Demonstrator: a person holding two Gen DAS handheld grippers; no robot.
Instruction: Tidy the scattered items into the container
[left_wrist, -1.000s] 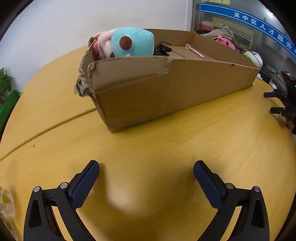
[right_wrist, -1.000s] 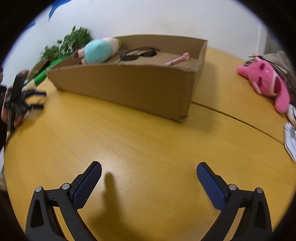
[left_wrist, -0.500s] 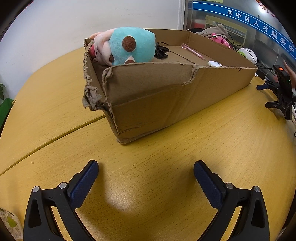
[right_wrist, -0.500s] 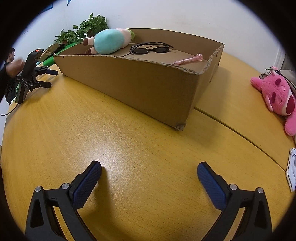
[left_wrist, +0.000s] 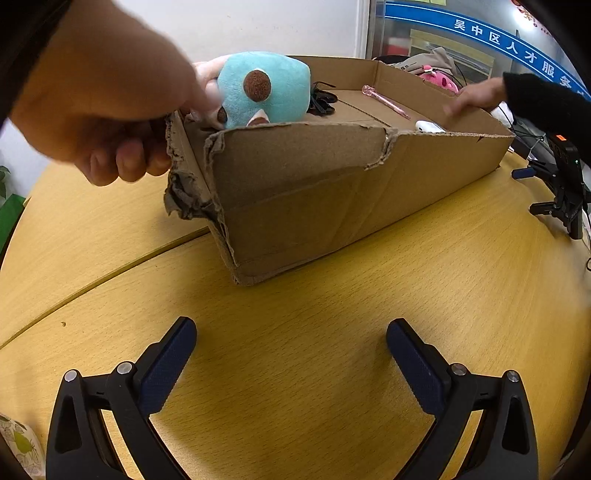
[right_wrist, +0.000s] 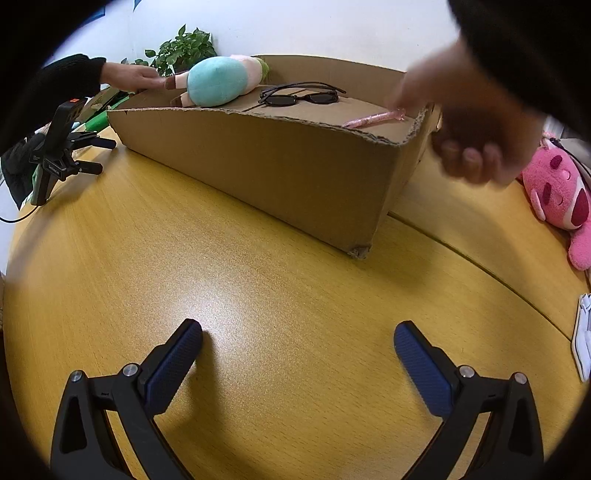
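While both grippers sit on the yellow table (left_wrist: 295, 369) with nothing between their pads, bare hands have taken over the cardboard box (left_wrist: 332, 192). The left gripper (left_wrist: 291, 354) is spread wide and empty, and so is the right gripper (right_wrist: 298, 354); the box stands well ahead of both sets of fingers. One hand (left_wrist: 107, 110) grips the torn corner ahead and left of the left fingers, beside the blue plush toy (left_wrist: 264, 90); another hand (right_wrist: 476, 129) grips the end ahead and right of the right fingers, near the pink pen (right_wrist: 373, 119). Sunglasses (right_wrist: 301, 96) lie inside too. A pink plush toy (right_wrist: 561, 192) remains out on the table, far right. The risk, I judge, is that pulling on the ripped corner tears it further or tips the box, spilling what is packed.
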